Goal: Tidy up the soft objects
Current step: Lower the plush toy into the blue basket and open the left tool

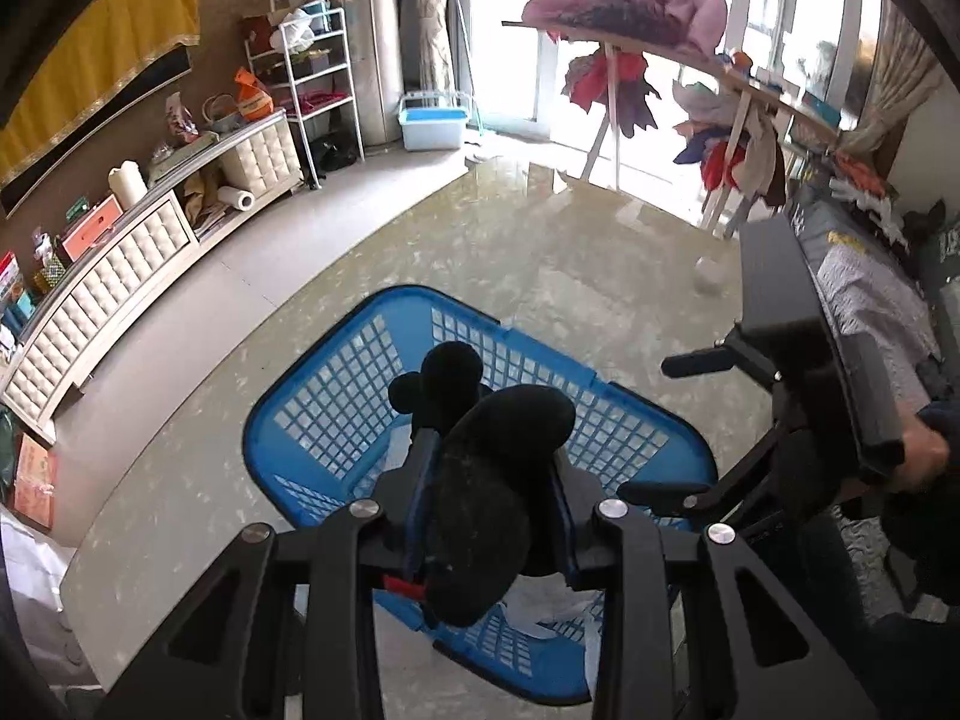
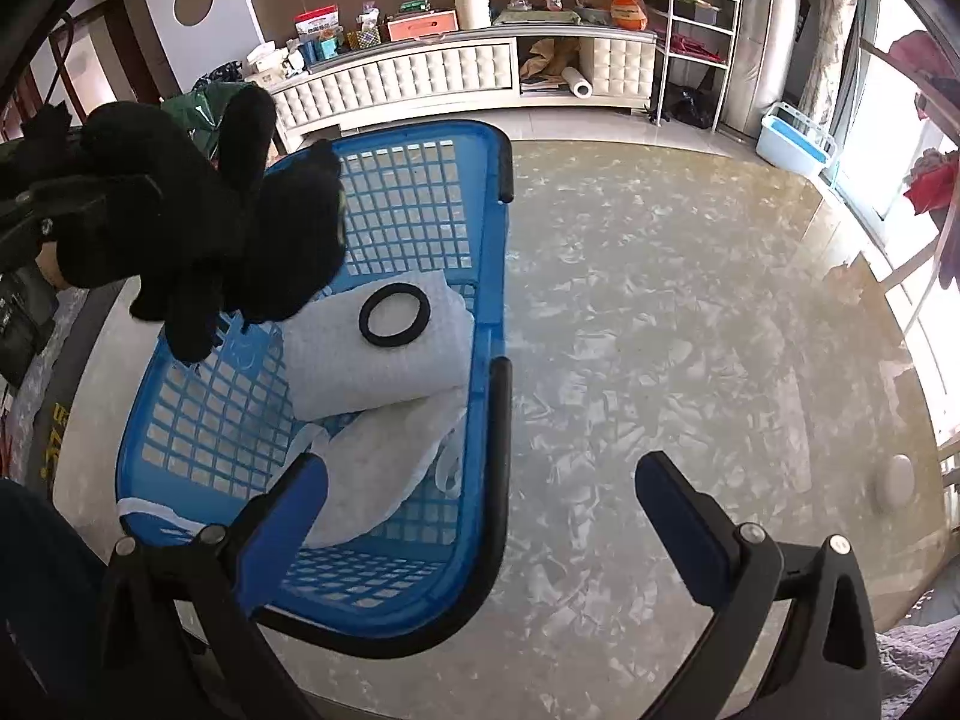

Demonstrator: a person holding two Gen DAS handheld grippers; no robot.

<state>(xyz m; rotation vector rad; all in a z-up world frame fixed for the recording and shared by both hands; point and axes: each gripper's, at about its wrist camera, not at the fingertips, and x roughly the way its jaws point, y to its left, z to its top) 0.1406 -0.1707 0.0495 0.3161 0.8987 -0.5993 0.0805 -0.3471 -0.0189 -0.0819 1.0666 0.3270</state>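
Item: black plush toy, soft, lobed, with ear-like rounded ends; clenched between the pads of the left gripper, its long axis running forward along the fingers and drooping past their tips. Location: suspended above the blue basket, over the basket's far-left portion in the right wrist view, where the toy hangs clear of the mesh floor and touches nothing inside. Basket contents: a folded white towel with a black ring lying on top, and a white cloth spilling toward the near wall. Basket stands on a glossy marbled tabletop. Right gripper: fingers spread wide, holding nothing, one finger over the basket's near end, the other over bare tabletop. Key relation: the toy sits directly above the open mesh area beside the towel, so the drop point lies straight below the left gripper; the left hand is the nearer and already carries the load. Judged step: lowering and release into the basket.
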